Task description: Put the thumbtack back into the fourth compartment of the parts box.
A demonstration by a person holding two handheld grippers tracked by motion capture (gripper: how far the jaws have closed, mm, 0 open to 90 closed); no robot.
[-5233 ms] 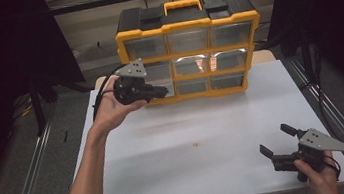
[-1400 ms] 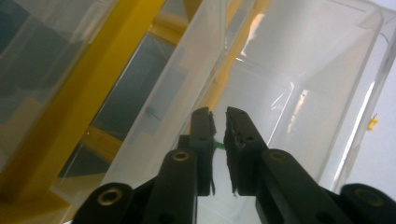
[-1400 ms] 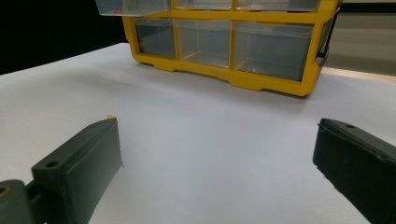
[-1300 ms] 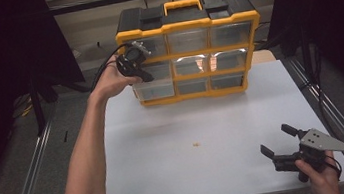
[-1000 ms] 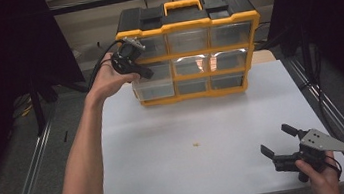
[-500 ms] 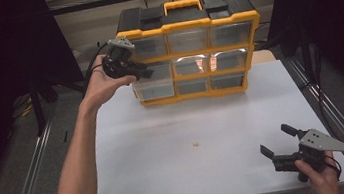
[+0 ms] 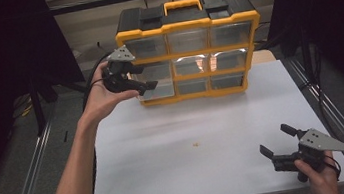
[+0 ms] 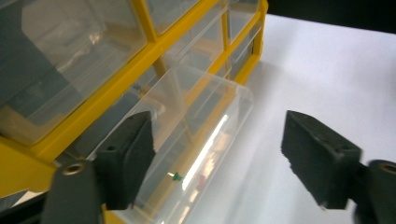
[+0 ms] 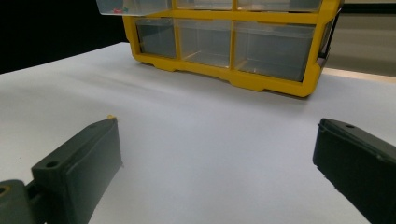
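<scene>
The white matte desk lies mostly bare, with wide open room from its centre to the near edge; a tiny yellowish speck sits near the middle. At 12 o'clock, at the far edge, stands a yellow-and-black plastic organiser cabinet with nine clear drawers in three rows of three. Its clear plastic middle-left drawer is pulled out and holds small green and red pins. The left gripper, at 10 o'clock, hovers at that drawer; its jaws have just been opening and stand apart, one jaw beside the drawer's wall, nothing clamped. The right gripper, at 4 o'clock near the front edge, holds its jaws wide apart over bare desk.
</scene>
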